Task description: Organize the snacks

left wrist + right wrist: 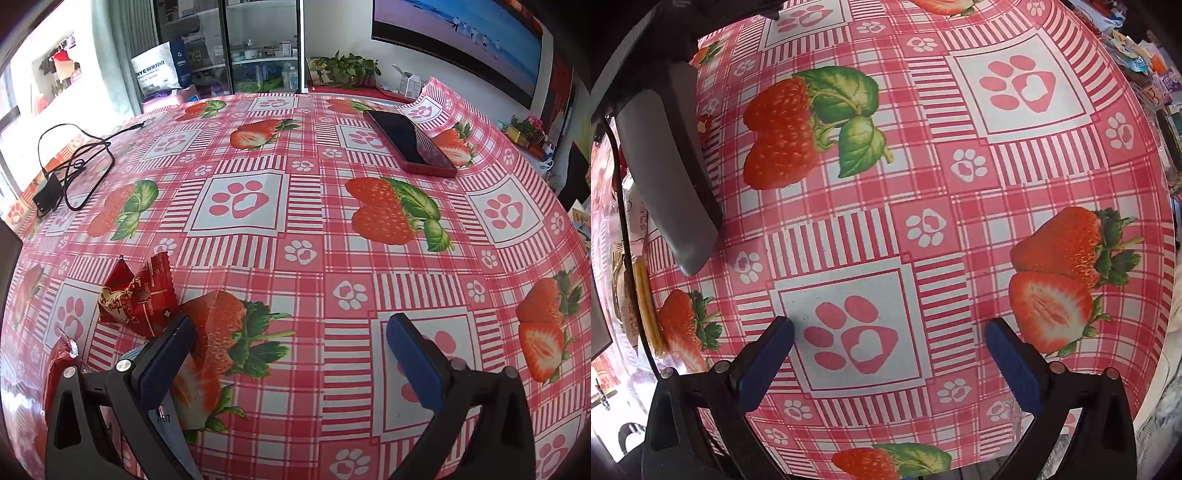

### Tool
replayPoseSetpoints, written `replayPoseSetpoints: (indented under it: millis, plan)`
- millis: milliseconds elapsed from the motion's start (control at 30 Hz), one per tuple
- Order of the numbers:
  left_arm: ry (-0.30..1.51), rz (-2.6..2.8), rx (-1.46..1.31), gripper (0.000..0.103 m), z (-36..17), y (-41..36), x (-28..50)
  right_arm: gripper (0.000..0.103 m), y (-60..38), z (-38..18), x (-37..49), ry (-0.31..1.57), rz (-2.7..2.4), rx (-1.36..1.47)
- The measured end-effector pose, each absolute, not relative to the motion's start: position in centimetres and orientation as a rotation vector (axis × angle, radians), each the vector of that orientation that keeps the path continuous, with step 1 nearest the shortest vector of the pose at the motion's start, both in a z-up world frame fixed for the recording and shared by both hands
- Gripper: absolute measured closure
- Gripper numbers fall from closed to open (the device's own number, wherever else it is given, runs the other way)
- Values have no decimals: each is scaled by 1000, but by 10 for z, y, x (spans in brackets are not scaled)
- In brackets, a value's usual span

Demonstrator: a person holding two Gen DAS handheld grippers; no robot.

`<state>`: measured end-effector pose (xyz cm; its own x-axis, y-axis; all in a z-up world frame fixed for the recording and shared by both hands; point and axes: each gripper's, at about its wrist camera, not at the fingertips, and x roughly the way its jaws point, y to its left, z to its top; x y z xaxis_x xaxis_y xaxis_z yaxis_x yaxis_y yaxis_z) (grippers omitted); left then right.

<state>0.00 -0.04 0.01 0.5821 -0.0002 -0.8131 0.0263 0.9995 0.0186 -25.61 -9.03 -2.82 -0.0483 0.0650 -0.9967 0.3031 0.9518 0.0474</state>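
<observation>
In the left wrist view a red snack packet lies on the strawberry tablecloth, just left of and beyond my left finger. A second red wrapper sits at the far left, partly hidden behind the gripper body. My left gripper is open and empty over the cloth. In the right wrist view my right gripper is open and empty above a paw-print square. A stack of yellow crackers in clear wrap lies at the left edge.
A phone in a red case lies at the back right. A black charger and cable lie at the back left. A grey handle-like object slants over the table's left side. Assorted small packets crowd the right edge.
</observation>
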Motion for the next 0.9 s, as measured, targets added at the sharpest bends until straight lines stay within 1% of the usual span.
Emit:
replayPoseSetpoints:
  millis: [300, 433, 500, 833, 900]
  plan:
    - [949, -15, 30, 0, 0, -1, 0, 0, -91, -30, -252, 1617, -182, 296]
    - [949, -16, 30, 0, 0, 0, 0, 0, -92, -30, -251, 1580, -157, 313]
    - [949, -16, 30, 0, 0, 0, 0, 0, -92, -26, -254, 1531, -86, 368]
    - [950, -16, 30, 0, 0, 0, 0, 0, -90, -30, -250, 1647, -158, 314]
    - [950, -16, 29, 0, 0, 0, 0, 0, -91, -29, -252, 1639, -156, 315]
